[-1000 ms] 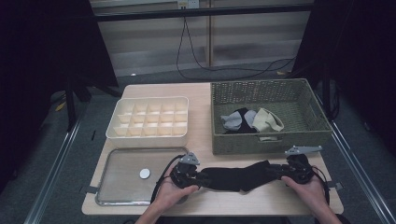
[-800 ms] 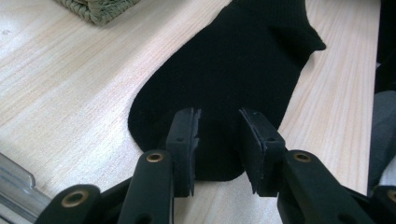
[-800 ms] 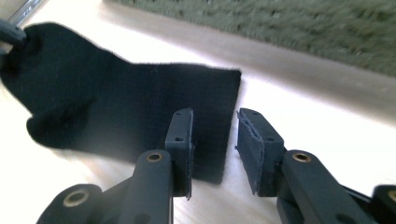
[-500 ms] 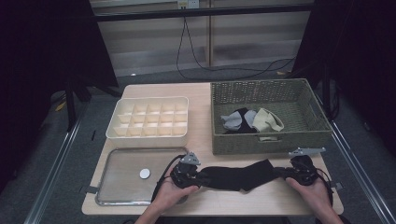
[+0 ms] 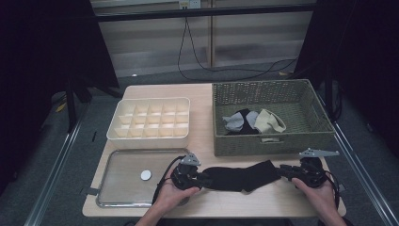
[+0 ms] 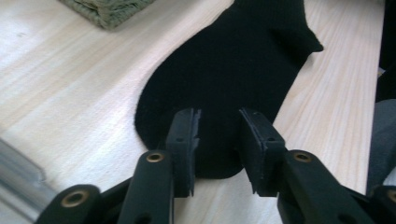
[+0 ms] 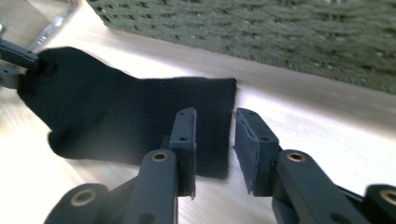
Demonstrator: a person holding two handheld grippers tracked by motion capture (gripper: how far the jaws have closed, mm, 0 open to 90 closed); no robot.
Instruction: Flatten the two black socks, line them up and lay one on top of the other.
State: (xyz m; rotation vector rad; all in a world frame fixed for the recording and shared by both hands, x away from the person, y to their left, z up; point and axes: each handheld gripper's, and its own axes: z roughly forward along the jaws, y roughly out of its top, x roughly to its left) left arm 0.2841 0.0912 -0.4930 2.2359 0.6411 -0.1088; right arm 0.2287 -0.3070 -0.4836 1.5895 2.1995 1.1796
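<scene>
A black sock (image 5: 240, 176) lies flat and stretched out along the table's front edge, toe to the left and cuff to the right. My left gripper (image 5: 200, 179) is at the toe end. In the left gripper view its jaws (image 6: 217, 135) stand apart over the toe of the sock (image 6: 233, 70), pads not pressing. My right gripper (image 5: 284, 172) is at the cuff end. Its jaws (image 7: 215, 140) have just been opening, and the cuff's edge (image 7: 219, 107) lies on the table in the gap between them, not pinched.
A woven basket (image 5: 268, 141) stands just behind the sock, with grey, black and beige socks (image 5: 254, 121) inside. A cream divided box (image 5: 150, 134) is at the back left. In front of it a metal tray (image 5: 117, 188) holds a white disc (image 5: 146, 174).
The right hand has shifted a little at the cuff end. The sock and the left hand have stayed where they were.
</scene>
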